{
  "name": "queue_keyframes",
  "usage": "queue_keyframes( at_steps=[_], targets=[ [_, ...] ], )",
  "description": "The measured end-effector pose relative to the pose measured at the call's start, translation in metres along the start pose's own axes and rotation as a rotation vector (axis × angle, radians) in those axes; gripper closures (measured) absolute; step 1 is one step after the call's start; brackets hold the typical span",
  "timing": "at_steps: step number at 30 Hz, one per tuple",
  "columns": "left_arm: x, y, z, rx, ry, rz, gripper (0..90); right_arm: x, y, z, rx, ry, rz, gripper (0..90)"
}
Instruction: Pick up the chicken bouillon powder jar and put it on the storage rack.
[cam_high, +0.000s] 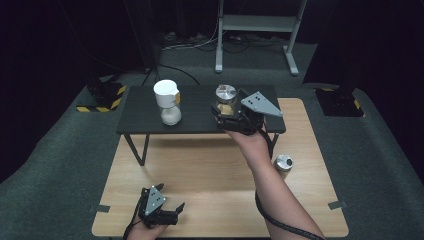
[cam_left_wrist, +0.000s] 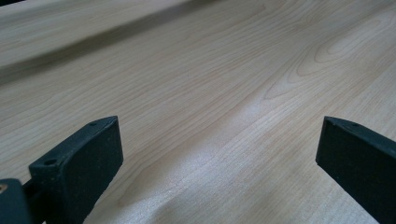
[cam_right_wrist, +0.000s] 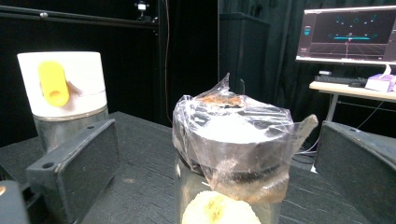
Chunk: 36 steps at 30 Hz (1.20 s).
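A glass jar (cam_high: 224, 102) with a metal top wrapped in clear plastic film (cam_right_wrist: 233, 135) stands on the black raised shelf (cam_high: 145, 117); something pale yellow shows inside it. My right gripper (cam_high: 231, 116) is open, its jaws on either side of the jar (cam_right_wrist: 219, 186) and apart from it. A white-lidded jar (cam_high: 167, 102) with a yellow spout (cam_right_wrist: 52, 84) and white powder stands to the left on the same shelf. My left gripper (cam_high: 170, 212) rests open near the wooden table's (cam_high: 210, 170) front edge, with bare wood (cam_left_wrist: 210, 116) between its jaws.
A small silver lid or tin (cam_high: 283, 162) lies on the wooden table at the right. A monitor (cam_right_wrist: 348, 35) on a desk stands in the background of the right gripper view. Grey carpet (cam_high: 60, 150) surrounds the table.
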<state>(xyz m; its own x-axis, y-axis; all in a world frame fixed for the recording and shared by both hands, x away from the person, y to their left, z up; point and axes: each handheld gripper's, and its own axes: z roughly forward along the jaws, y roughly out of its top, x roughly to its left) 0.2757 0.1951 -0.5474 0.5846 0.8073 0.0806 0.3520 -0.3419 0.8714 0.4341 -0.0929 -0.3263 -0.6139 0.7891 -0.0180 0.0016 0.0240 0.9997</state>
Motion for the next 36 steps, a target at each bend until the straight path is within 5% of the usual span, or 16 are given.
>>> queue_keyframes(
  at_steps=[36],
  targets=[
    [-0.002,0.0,0.001,0.007,0.006,0.012,0.9,0.016,-0.015,-0.05,-0.004,0.01,-0.035,0.0]
  ],
)
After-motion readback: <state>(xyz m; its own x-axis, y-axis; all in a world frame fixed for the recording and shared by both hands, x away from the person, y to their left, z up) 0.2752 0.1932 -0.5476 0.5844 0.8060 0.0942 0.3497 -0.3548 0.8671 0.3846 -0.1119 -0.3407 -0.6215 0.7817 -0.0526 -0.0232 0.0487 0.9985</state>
